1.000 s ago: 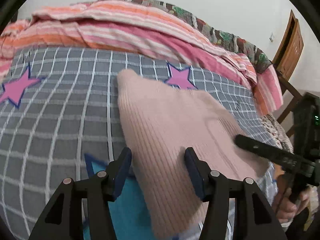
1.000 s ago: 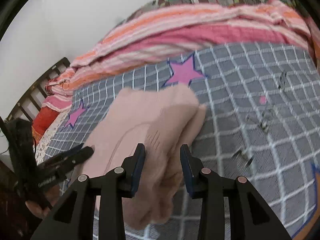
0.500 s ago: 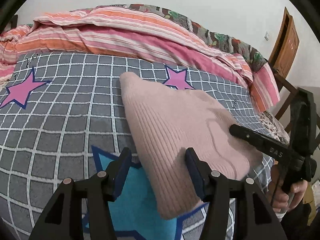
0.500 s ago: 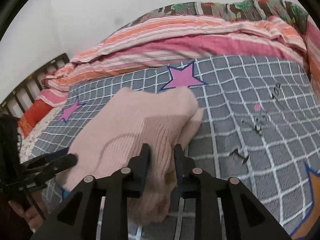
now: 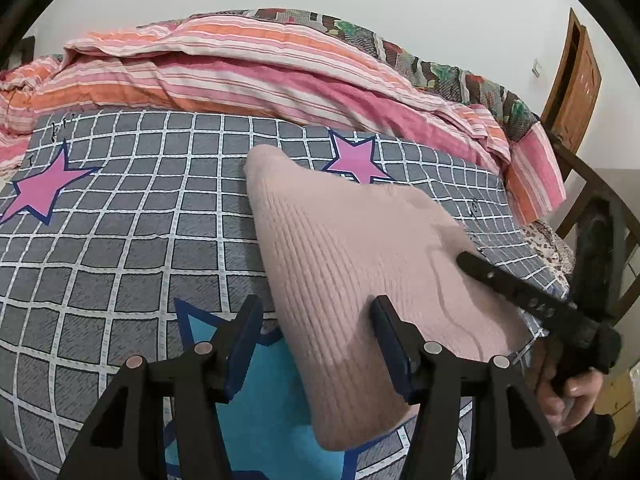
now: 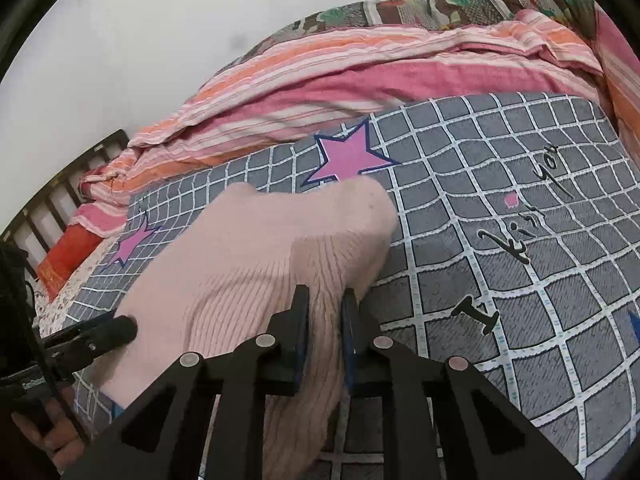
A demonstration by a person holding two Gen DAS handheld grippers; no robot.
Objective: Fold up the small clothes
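A pale pink ribbed knit garment [image 5: 360, 264] lies folded on the grey checked bedsheet [image 5: 120, 208], also seen in the right wrist view [image 6: 256, 264]. My left gripper [image 5: 316, 332] is open, its fingers either side of the garment's near left edge, a little above it. My right gripper [image 6: 325, 312] is shut on a fold of the pink garment at its right side; it shows as a black arm [image 5: 520, 292] in the left wrist view. The left gripper shows at the left edge of the right wrist view [image 6: 92, 336].
A heap of pink and orange striped bedding [image 5: 240, 76] lies along the far side of the bed. A wooden bed frame [image 5: 600, 200] and a door [image 5: 576, 80] stand at the right. The sheet [image 6: 500, 240] carries pink stars and black lettering.
My right gripper has closed from open onto a fold of the pink garment. Both cameras have drawn back and up a little from the bed.
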